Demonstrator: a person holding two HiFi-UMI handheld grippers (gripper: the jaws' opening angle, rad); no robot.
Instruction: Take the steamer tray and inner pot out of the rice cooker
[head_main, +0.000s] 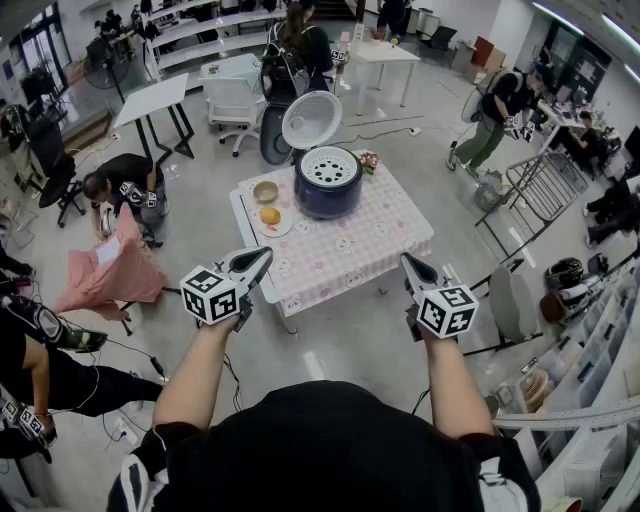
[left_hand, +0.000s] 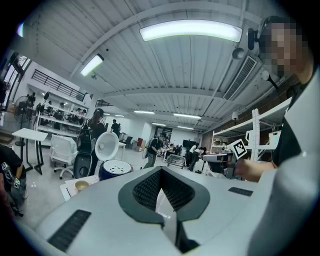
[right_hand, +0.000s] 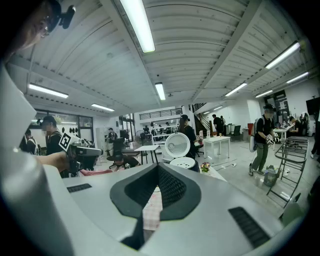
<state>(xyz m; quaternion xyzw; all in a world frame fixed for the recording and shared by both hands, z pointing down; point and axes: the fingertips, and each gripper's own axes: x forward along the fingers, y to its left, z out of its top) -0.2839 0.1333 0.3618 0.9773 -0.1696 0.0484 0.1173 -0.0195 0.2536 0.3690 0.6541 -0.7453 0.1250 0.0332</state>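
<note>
A dark blue rice cooker (head_main: 328, 192) stands at the back of the pink checked table (head_main: 390, 235), its white lid (head_main: 311, 119) raised. The white perforated steamer tray (head_main: 328, 167) sits in its top; the inner pot is hidden beneath it. My left gripper (head_main: 264, 254) hovers before the table's front left edge, shut and holding nothing. My right gripper (head_main: 407, 260) is by the front right edge, likewise shut and bare. Both are well short of the cooker. The cooker (left_hand: 114, 170) shows far off in the left gripper view, and its tray (right_hand: 182, 162) in the right gripper view.
A small bowl (head_main: 265, 191) and a plate with an orange fruit (head_main: 270, 216) lie left of the cooker. A little flower bunch (head_main: 368, 160) sits at its right. Several people, white tables, chairs and a metal rack (head_main: 545, 185) stand around the room.
</note>
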